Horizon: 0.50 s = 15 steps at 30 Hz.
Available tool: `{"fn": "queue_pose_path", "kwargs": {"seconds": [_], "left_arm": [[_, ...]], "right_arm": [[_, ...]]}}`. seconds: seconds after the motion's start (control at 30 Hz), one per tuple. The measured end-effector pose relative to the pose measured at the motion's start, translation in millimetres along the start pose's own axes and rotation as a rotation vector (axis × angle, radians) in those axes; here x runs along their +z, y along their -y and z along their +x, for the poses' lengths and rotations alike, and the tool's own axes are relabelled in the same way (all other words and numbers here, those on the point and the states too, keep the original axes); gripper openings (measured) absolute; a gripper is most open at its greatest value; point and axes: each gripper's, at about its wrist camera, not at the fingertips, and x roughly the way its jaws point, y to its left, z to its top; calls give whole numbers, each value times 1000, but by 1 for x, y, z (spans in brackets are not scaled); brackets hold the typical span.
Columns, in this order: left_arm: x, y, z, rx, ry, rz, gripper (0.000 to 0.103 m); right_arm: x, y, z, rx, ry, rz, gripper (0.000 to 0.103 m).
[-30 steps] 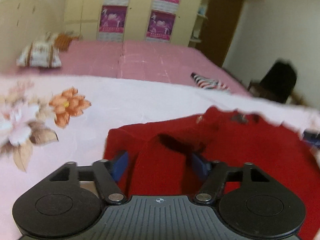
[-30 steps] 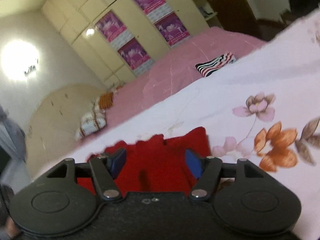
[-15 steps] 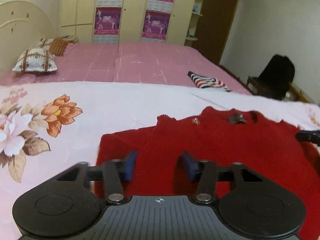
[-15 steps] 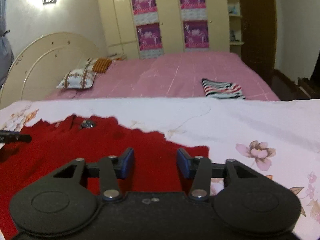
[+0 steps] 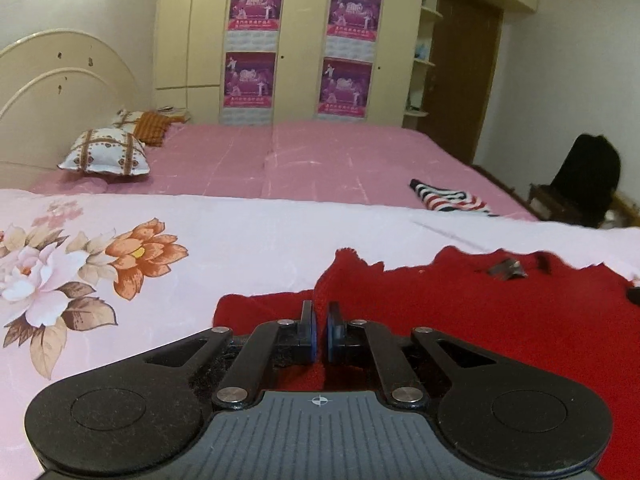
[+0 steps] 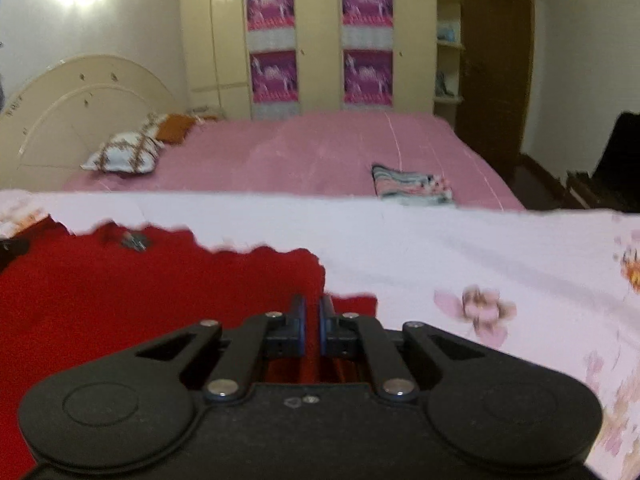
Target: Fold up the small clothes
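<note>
- I am working over a floral sheet [image 5: 240,240], pale pink, laid across the near end of a pink bed [image 5: 320,160]; one red garment [image 5: 480,320] is lying flat on that sheet, spread between my two grippers.
- I am judging the red garment a soft, light knit: limp, not slippery, not fragile, likely to sag and crease wherever it is unsupported. The sound places to take it are the near corners or hem, one per gripper, so the fold lifts evenly.
- I am counting: one red garment in hand, one striped folded item [image 5: 452,200] lying well apart on the pink bed, two pillows [image 5: 104,152] by the headboard, four posters on the wardrobe [image 5: 280,40].
- My left gripper [image 5: 320,336] is sitting drawn together, pinching red cloth at the garment's near left edge.
- My right gripper [image 6: 311,330] is likewise drawn together on red cloth at the near right corner.
</note>
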Motion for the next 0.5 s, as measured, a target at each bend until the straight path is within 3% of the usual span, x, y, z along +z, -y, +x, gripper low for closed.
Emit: {"fn": "queue_pose_path", "kwargs": {"seconds": [0.13, 0.2, 0.23, 0.3, 0.37, 0.43, 0.5], "left_arm": [[4, 8, 7, 25, -52, 53, 5], [9, 9, 1, 47, -62, 63, 16], [11, 7, -6, 58, -60, 49, 33], [15, 7, -38, 71, 52, 20, 39], [16, 22, -57, -11, 97, 25, 39], [13, 51, -54, -136, 38, 67, 40], [0, 92, -48, -185, -3, 195, 44]], "right_arm": [[-4, -6, 9, -33, 5, -8, 8], [-1, -14, 9, -48, -10, -47, 11], [2, -17, 5, -67, -15, -70, 14], [9, -24, -15, -100, 27, -126, 33], [13, -36, -38, -34, 99, -161, 32], [17, -60, -33, 126, 26, -167, 27], [14, -88, -23, 212, -1, -198, 27]]}}
